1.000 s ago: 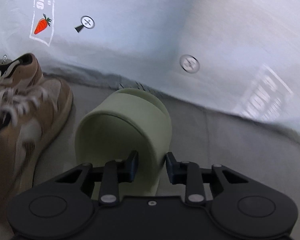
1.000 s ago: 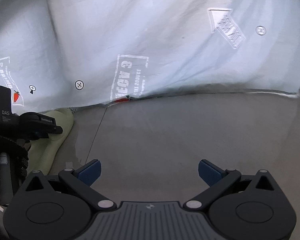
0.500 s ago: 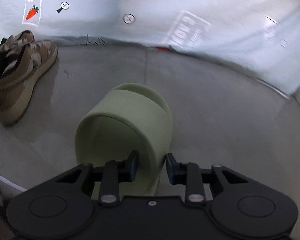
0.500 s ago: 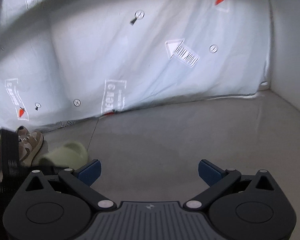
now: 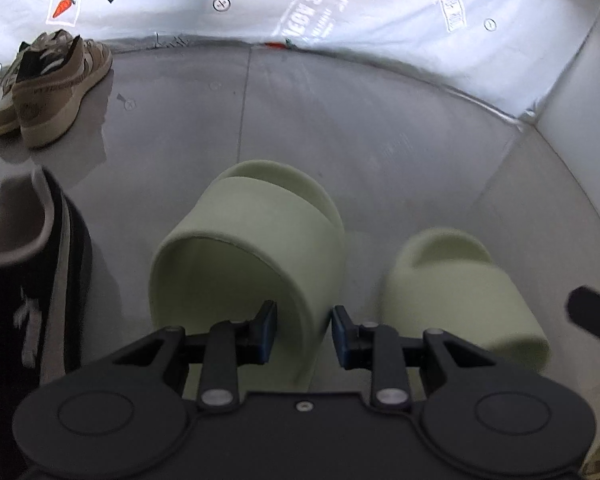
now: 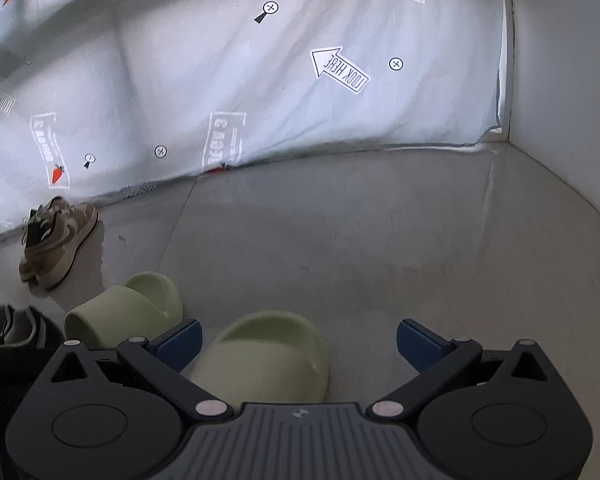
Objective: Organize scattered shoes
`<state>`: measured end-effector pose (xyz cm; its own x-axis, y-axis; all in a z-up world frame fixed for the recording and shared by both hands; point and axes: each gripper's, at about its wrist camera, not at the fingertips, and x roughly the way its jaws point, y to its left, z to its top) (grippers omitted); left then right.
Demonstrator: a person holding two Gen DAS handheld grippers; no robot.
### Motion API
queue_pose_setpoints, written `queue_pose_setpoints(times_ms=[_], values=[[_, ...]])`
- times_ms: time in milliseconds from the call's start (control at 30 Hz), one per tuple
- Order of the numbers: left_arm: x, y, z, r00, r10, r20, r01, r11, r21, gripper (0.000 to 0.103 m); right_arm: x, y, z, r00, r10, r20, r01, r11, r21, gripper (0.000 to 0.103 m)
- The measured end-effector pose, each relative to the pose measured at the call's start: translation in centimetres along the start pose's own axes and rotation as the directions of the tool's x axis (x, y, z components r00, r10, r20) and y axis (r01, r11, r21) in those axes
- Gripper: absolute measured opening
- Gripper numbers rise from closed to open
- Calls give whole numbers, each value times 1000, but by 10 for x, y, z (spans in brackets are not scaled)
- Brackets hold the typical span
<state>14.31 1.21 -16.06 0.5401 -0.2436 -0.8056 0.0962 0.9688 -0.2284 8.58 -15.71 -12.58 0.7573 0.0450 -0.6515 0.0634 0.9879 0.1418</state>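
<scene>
Two green slides side by side (left jaws clamping one).

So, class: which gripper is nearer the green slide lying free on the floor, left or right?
Right. The right gripper hangs open directly over that free slide; the left gripper sits beside it, shut on the other slide.

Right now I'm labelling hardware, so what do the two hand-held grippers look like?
Both are black, with two round discs on the body and silver pivot pins. The left hand-held gripper has a smooth body; the right hand-held gripper has a grey ribbed centre plate and blue finger pads.
</scene>
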Motion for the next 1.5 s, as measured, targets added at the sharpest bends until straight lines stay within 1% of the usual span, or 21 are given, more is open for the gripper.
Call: queue_pose_setpoints(times_ms=[100,233,300,400,533,667,800,967,1067,1100,1300,1500], values=[[-5,-8,-9,1000,3,12,-3,999,49,30,-7,0,-12,1000,-2,-22,1,1000,-11,103],[-7,-9,-16,999,-1,38,-3,995,99,31,-9,3,-31,997,6,-82,-9,1000,-29,103],[-12,-5,-19,999,-29,29,26,996,86,37,-8,7,-37,994,17,-110,-22,999,-43,103],[-20,4,-24,998,-61,25,60,998,37,41,-6,18,-46,986,32,-166,-47,995,-90,103],[-33,15,-31,995,-95,33,95,995,22,42,-1,30,-57,973,8,-231,-48,985,-165,103],[-41,20,-35,994,-90,62,90,996,11,42,4,41,-67,956,-21,-292,-51,970,-238,103],[-39,20,-35,994,-97,56,97,995,1,42,5,36,-71,944,-68,-323,-21,965,-263,103],[-36,18,-35,994,-98,47,98,995,-4,42,4,15,-68,937,-68,-343,-27,964,-264,102],[-35,18,-34,995,-91,46,92,996,-12,42,6,-2,-66,938,-92,-335,7,969,-247,102],[-35,19,-34,995,-89,47,90,996,-15,42,7,-9,-64,939,-105,-328,26,971,-239,102],[-38,21,-30,996,-66,64,68,997,-33,42,11,-13,-54,955,-131,-265,70,971,-227,102],[-42,21,-29,995,-58,80,61,998,-32,42,16,-16,-44,967,-158,-201,115,970,-213,102]])
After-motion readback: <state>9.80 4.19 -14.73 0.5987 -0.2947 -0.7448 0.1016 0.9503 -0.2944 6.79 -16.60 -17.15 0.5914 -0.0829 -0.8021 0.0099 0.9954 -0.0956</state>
